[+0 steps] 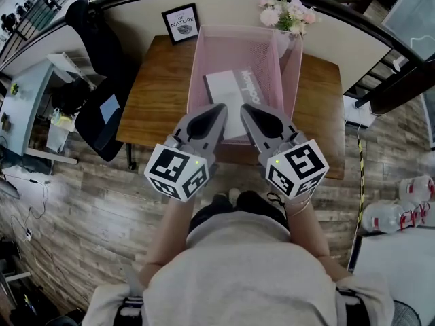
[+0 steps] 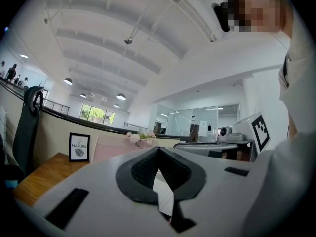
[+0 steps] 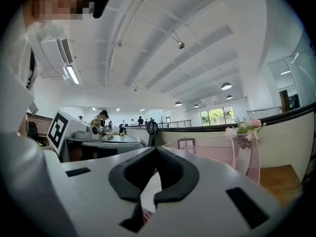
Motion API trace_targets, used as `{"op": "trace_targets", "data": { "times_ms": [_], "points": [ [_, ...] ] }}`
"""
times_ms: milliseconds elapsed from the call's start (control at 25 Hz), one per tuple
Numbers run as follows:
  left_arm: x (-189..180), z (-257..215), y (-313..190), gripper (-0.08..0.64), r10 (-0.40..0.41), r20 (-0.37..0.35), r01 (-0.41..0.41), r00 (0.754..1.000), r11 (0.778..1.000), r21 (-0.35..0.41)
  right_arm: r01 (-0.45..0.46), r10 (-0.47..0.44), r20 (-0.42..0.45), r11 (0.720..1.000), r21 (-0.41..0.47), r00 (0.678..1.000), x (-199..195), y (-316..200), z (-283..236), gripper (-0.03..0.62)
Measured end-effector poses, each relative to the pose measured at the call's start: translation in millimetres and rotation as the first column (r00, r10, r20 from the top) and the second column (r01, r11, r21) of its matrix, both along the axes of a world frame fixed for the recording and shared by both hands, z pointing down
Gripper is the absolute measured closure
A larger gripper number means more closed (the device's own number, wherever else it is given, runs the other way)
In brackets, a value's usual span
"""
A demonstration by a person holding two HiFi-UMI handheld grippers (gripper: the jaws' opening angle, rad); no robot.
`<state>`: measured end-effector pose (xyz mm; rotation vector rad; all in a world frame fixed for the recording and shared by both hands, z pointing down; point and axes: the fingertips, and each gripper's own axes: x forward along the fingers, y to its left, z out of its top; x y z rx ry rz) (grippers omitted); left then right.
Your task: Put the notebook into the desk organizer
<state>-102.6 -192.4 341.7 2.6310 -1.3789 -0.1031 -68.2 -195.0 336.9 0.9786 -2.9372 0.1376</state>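
Notebook (image 1: 224,90) lying in desk organizer (image 1: 201,53): likely light, bendy, best pinched at near edge. Left tool (image 1: 221,108), right tool (image 1: 246,109) pressed together.

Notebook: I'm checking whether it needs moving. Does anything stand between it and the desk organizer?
Nothing visible does. The notebook already lies flat inside the pink desk organizer. The left claw and right claw, both shut, hang above its near end, gripping nothing.
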Motion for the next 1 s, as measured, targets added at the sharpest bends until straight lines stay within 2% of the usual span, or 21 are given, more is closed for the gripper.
{"op": "trace_targets", "data": {
  "times_ms": [1000],
  "points": [
    [6.6, 2.0, 3.6, 0.548, 0.028, -0.012, -0.029, 1.000, 0.999, -0.019, 0.017, -0.017, -0.017, 1.000, -0.011, 1.000, 0.1, 3.2, 6.1, 0.581]
  ]
}}
